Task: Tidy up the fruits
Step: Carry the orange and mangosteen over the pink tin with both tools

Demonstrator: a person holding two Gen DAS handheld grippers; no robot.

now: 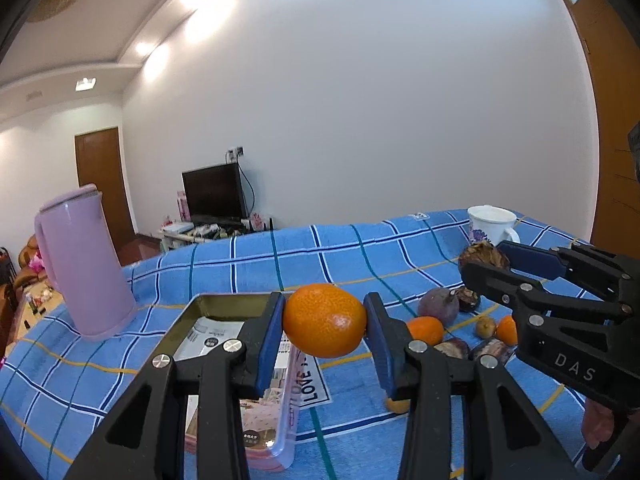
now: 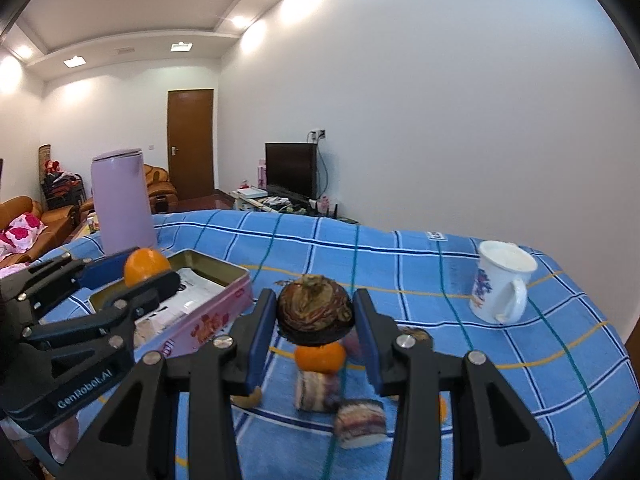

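My left gripper (image 1: 325, 322) is shut on an orange mandarin (image 1: 325, 320), held above the cloth beside the open pink tin (image 1: 280, 432); from the right wrist view that gripper (image 2: 144, 274) and its mandarin (image 2: 145, 266) hang over the tin (image 2: 208, 320). My right gripper (image 2: 316, 314) is shut on a dark brown water chestnut (image 2: 315, 310), lifted over the fruit pile; in the left wrist view it (image 1: 486, 258) grips the same chestnut (image 1: 482, 254). Below lie another mandarin (image 2: 320, 358), cut purple pieces (image 2: 360, 424) and more fruit (image 1: 438, 306).
A tall lilac jug (image 1: 86, 264) stands at the back left of the blue checked cloth (image 1: 320, 256). A white flowered mug (image 2: 500, 282) sits at the back right. The tin holds printed paper packets (image 2: 188, 296). A white wall lies beyond the far edge.
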